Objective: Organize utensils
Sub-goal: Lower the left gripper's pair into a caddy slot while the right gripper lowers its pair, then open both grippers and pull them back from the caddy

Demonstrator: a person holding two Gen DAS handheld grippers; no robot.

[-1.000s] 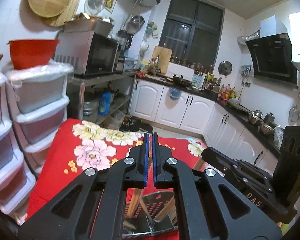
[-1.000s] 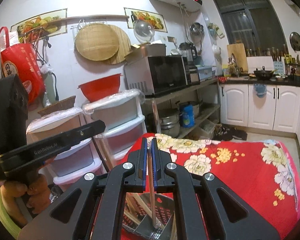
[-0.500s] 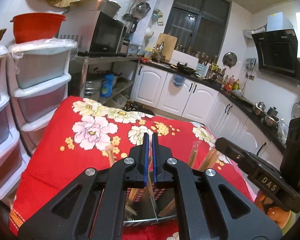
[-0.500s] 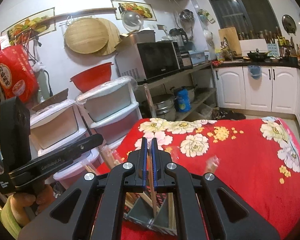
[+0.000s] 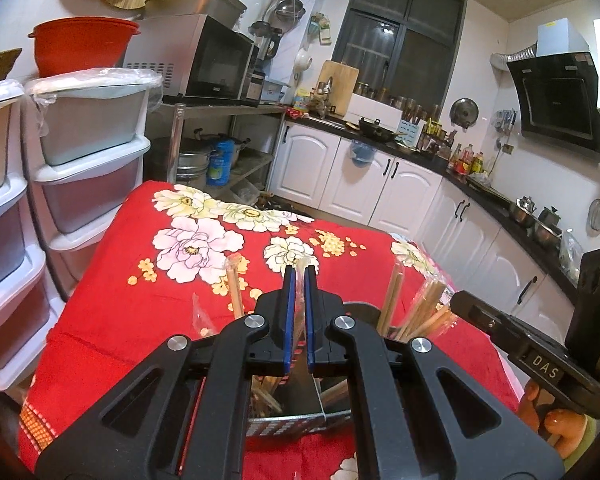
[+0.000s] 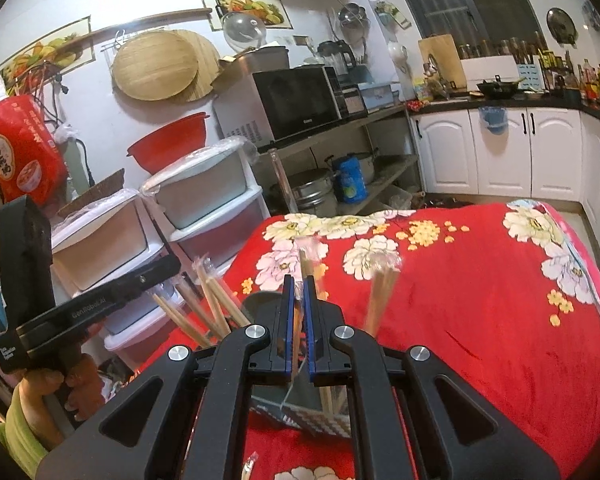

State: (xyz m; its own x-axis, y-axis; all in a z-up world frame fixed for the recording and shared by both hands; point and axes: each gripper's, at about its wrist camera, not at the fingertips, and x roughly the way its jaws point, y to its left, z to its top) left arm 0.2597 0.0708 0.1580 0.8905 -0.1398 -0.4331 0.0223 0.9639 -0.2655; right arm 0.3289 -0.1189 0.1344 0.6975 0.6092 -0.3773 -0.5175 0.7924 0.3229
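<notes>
A metal utensil holder (image 5: 288, 424) with compartments stands on the red floral cloth (image 5: 140, 312), right below both grippers. Several wrapped chopstick pairs (image 5: 392, 300) stand in it, leaning outward. My left gripper (image 5: 299, 276) is shut on a wrapped chopstick pair (image 5: 299, 320) that points down into the holder. In the right wrist view the holder (image 6: 320, 420) sits under my right gripper (image 6: 299, 284). That gripper is shut on another wrapped chopstick pair (image 6: 306, 260), whose clear wrapper rises well above the pads. Its lower end is hidden behind the fingers.
Stacked plastic drawers (image 5: 88, 152) stand close to the table's left side, with a microwave shelf (image 5: 220, 108) behind them. White kitchen cabinets (image 5: 380, 184) line the far wall. A hand holds the left gripper's handle (image 6: 88, 308). A loose wrapped stick (image 6: 250, 464) lies on the cloth.
Both grippers have come down toward the holder with their chopsticks still gripped. The table and the standing chopsticks now fill more of both views.
</notes>
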